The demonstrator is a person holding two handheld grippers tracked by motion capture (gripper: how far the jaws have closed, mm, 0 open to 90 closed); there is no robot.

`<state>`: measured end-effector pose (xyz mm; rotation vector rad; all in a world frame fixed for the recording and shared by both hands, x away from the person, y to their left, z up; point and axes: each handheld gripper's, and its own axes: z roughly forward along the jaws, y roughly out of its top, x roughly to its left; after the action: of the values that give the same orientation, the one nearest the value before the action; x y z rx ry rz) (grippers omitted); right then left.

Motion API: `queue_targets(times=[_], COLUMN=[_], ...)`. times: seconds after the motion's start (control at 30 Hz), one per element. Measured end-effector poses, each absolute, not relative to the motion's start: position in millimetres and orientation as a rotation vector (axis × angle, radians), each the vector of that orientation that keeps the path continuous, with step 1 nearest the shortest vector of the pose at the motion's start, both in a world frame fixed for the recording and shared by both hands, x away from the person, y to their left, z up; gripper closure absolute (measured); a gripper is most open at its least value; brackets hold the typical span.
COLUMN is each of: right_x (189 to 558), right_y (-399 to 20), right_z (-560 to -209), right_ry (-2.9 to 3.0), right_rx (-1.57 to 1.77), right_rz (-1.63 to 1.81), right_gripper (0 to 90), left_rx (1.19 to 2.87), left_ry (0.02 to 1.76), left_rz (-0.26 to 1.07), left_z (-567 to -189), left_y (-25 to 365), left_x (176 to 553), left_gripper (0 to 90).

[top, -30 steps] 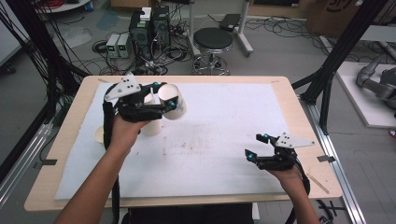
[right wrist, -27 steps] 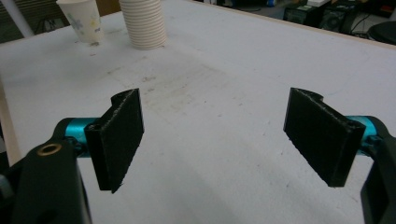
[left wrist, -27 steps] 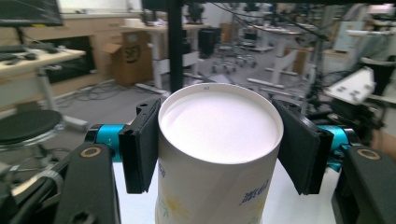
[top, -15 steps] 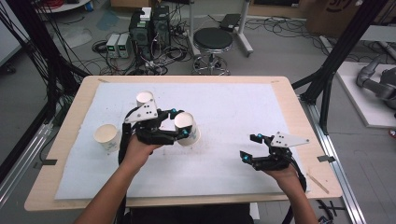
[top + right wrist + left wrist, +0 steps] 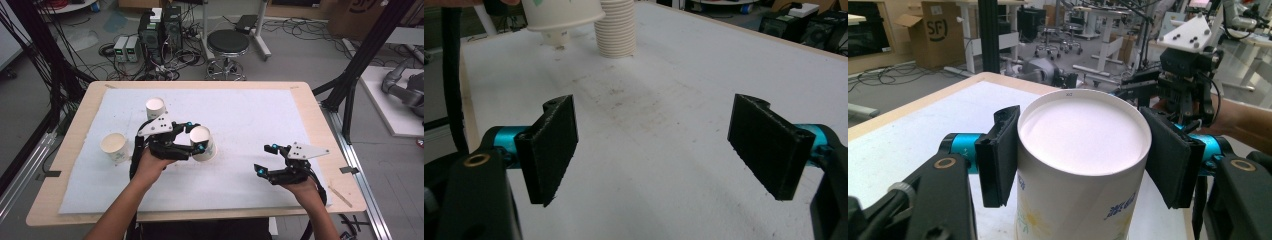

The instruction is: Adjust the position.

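Note:
My left gripper [image 5: 196, 137] is shut on a white paper cup [image 5: 204, 146] near the middle of the white mat [image 5: 250, 115]. In the left gripper view its black jaws press both sides of the cup [image 5: 1083, 135], whose flat round end faces the camera. The right gripper view shows this cup [image 5: 561, 15] mouth down, a little above the mat. A stack of cups [image 5: 155, 107] stands behind it at the far left, seen also as a ribbed stack [image 5: 616, 27]. My right gripper [image 5: 263, 159] is open over the mat's near right, jaws wide apart around nothing [image 5: 659, 145].
A single upright paper cup [image 5: 114, 147] stands at the mat's left side. The wooden table edge [image 5: 320, 120] runs close to the right of my right gripper. Black frame posts [image 5: 350, 85] rise beyond the table's right side.
My left gripper has carried the cup from the far left by the stack toward the middle of the mat and nearer to me. The right gripper has barely moved.

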<state>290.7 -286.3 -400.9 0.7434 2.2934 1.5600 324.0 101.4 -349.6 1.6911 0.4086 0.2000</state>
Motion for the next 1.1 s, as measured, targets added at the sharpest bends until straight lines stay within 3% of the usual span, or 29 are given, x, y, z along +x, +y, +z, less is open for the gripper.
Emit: queue_targets(times=[1.1], right_x=[281.8], right_y=[-229.1], right_z=[-402.2], right_ry=[2.473], right_rx=[0.466], right_rz=[1.705], right_gripper=[20.9], left_rx=[1.736], left_ry=[0.229], left_rz=[0.022], left_z=[-373.4], left_y=[62.9], left_x=[299.3], left_gripper=[36.1])
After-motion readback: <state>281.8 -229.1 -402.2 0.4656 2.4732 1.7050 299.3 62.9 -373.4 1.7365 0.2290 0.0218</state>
